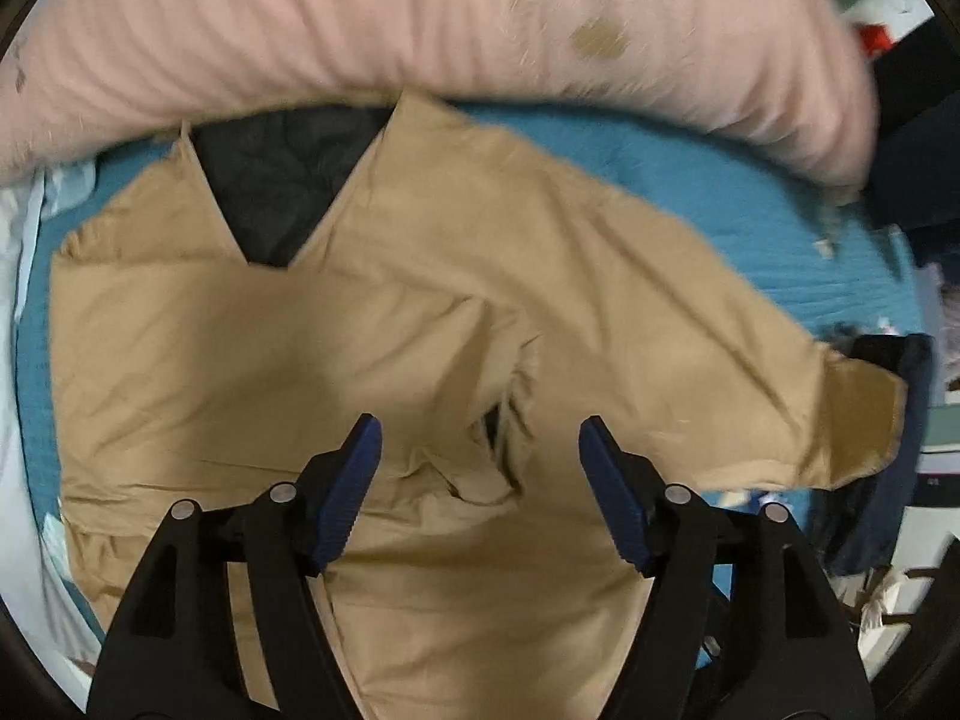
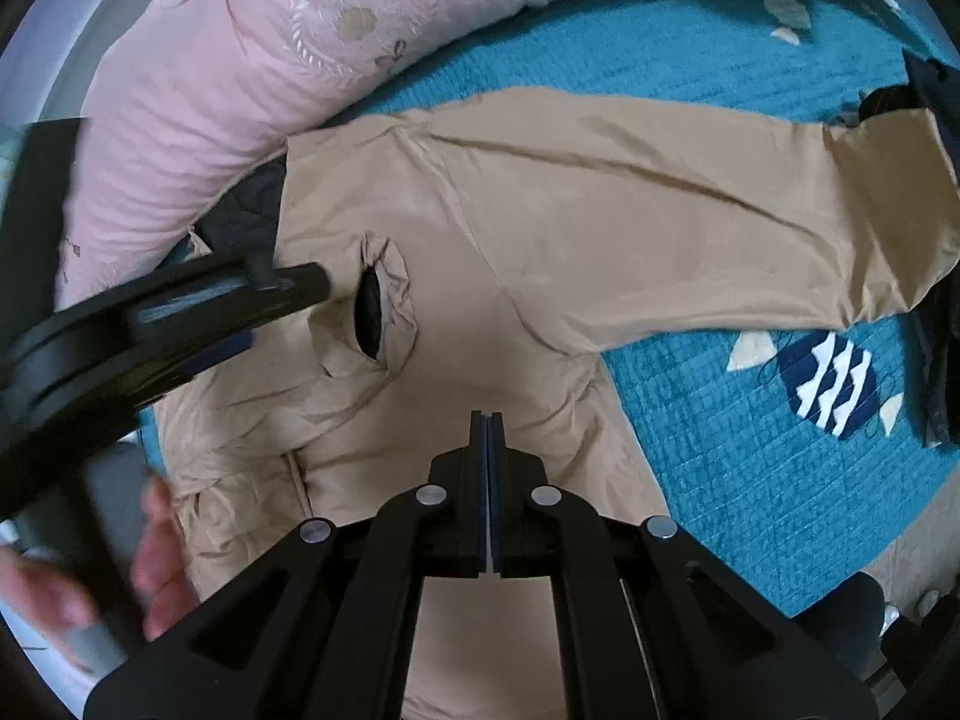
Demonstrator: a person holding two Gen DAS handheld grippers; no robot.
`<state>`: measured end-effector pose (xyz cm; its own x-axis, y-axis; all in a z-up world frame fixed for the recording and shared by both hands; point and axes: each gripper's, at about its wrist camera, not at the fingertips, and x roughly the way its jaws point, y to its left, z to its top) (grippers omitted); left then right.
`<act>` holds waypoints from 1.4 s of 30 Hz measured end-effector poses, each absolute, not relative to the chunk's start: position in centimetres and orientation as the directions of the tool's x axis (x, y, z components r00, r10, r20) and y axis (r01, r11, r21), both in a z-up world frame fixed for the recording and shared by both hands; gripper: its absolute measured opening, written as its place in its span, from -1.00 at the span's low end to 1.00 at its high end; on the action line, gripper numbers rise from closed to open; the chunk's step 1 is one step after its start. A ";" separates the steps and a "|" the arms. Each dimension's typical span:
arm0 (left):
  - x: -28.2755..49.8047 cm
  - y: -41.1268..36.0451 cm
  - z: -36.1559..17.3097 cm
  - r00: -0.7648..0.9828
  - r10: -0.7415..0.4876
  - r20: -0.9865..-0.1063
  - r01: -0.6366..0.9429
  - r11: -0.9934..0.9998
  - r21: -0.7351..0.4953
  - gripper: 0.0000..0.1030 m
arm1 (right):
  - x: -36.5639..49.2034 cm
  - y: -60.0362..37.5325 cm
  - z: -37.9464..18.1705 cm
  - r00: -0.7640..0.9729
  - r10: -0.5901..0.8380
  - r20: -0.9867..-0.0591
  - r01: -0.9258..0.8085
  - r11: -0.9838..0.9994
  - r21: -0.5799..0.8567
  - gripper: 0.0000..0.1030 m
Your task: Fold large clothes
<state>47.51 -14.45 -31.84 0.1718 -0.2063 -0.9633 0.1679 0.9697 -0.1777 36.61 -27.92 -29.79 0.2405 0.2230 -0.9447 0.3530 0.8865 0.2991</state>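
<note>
The tan jacket (image 2: pixel 528 228) lies spread on the teal quilted bed cover (image 2: pixel 720 450), collar up against the long pink pillow (image 2: pixel 198 120), with its dark lining (image 1: pixel 282 180) showing at the open neck. One sleeve has been brought across the chest, its cuff (image 2: pixel 378 300) gaping near the middle; the other sleeve (image 2: pixel 690 192) runs out flat toward the bed's edge, where some dark clothes (image 2: pixel 936 360) are heaped.

The left tongs (image 1: pixel 480 438) stand wide apart over the folded-in cuff with nothing between the pads, only cloth below them. The right tongs (image 2: pixel 486 420) are pressed fully together just above the body of the jacket, and I see no fabric pinched in them. A hand (image 2: pixel 156 552) shows on the left tool's grip.

The outstretched sleeve looks to be next. I'd take it at the cuff and again near the shoulder seam, lift only enough to clear the cloth, and lay it across to mirror the first. The fabric looks slick and light, so a shallow pinch may slip; bite past the hem. Smooth the bunched wrinkles at the armpit first, or they'll be locked into the fold.
</note>
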 end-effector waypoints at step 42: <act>47.5 14.0 -42.0 0.091 -0.034 -0.995 -0.169 0.984 -0.049 -1.00 | 47.4 -20.2 -39.1 0.132 0.122 -0.984 0.223 0.963 0.149 -0.92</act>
